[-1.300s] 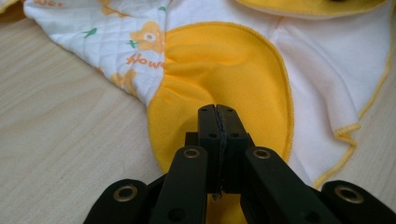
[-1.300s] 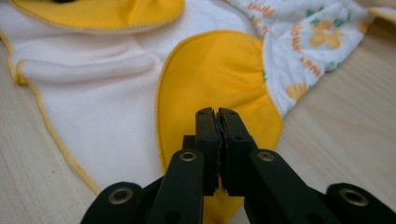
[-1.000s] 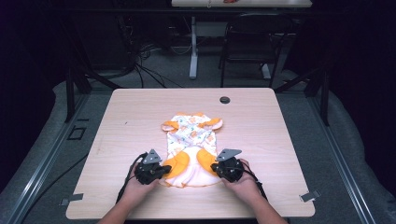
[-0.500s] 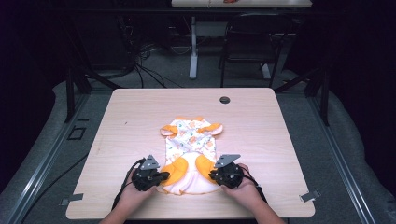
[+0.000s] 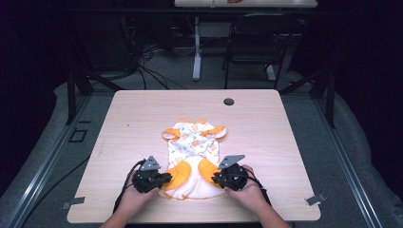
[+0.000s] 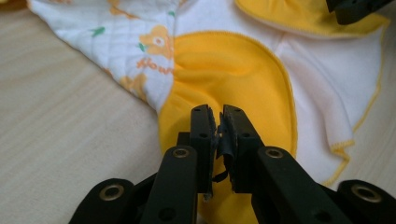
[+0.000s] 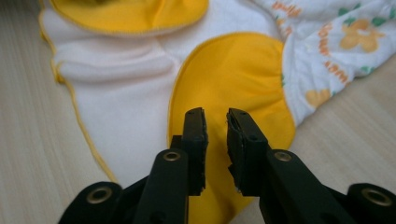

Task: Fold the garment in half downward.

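Observation:
A small baby garment (image 5: 192, 142), white with orange prints and yellow patches, lies flat on the wooden table (image 5: 275, 123), its wide end toward the near edge. My left gripper (image 5: 166, 178) sits at that end's left side. In the left gripper view its jaws (image 6: 218, 114) are shut over a yellow patch (image 6: 224, 65), with cloth running under them. My right gripper (image 5: 215, 179) is at the right side. In the right gripper view it (image 7: 216, 116) stands narrowly open, with the other yellow patch (image 7: 229, 70) showing flat through the gap.
A dark round grommet (image 5: 228, 101) sits near the table's far edge. The right gripper's tip (image 6: 355, 7) pokes into the left gripper view's top right corner. Beyond the table are a desk leg (image 5: 196, 52), a chair and cables on the floor.
Both grippers drew back toward the near edge and the garment slid with them. It has hardly moved in the last half second.

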A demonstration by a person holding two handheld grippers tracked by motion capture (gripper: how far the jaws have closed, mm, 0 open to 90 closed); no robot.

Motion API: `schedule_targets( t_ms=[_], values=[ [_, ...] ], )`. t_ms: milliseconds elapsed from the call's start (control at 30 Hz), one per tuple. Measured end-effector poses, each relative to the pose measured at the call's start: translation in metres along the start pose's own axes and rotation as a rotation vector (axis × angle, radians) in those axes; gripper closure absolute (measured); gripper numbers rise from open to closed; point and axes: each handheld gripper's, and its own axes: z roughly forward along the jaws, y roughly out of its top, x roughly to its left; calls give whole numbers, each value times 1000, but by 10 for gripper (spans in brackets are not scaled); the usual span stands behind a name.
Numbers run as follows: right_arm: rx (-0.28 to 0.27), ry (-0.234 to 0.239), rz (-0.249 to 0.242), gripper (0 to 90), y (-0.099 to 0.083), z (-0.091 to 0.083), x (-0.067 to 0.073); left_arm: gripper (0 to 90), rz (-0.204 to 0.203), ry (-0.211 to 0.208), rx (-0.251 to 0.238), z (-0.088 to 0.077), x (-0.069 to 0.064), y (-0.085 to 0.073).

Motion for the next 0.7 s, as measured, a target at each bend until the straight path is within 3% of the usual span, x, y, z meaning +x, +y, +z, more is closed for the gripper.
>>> schedule_targets(
  t_ms=[133,333,467,567,700],
  values=[
    [-39,33,45,691,8,-6,-7,749,-1,8,-17,-1,7,9],
    [-38,68,98,652,20,-6,-26,704,-7,17,-25,3,19,27],
    [-43,40,124,659,31,-3,-38,697,-29,12,-30,7,31,41],
    [-55,20,145,714,40,0,-49,714,-31,2,-35,13,39,50],
    [-45,-21,138,813,48,9,-61,737,-26,-9,-10,26,45,58]
  ],
)
